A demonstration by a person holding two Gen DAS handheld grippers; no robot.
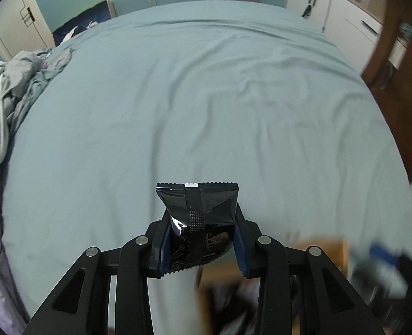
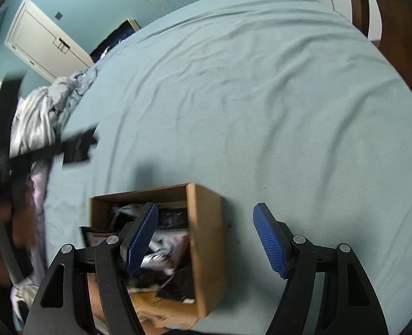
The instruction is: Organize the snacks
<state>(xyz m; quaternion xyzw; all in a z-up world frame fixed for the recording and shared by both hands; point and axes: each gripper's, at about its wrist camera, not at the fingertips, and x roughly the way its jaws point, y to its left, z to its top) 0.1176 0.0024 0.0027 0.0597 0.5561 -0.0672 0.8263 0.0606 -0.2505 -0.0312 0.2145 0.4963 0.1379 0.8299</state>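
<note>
We hold one black snack packet [image 1: 203, 220] clamped in our left gripper [image 1: 201, 247] above the bed [image 1: 206, 97], our right gripper [image 2: 208, 240] gapes empty over the cardboard box [image 2: 206, 240], seemingly still holding several unsorted packets.

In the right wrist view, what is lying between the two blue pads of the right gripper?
Between the fingers of the open right gripper lies the right wall of the cardboard box of snack packets, then bare blue bedsheet. The right wrist view shows this.
</note>
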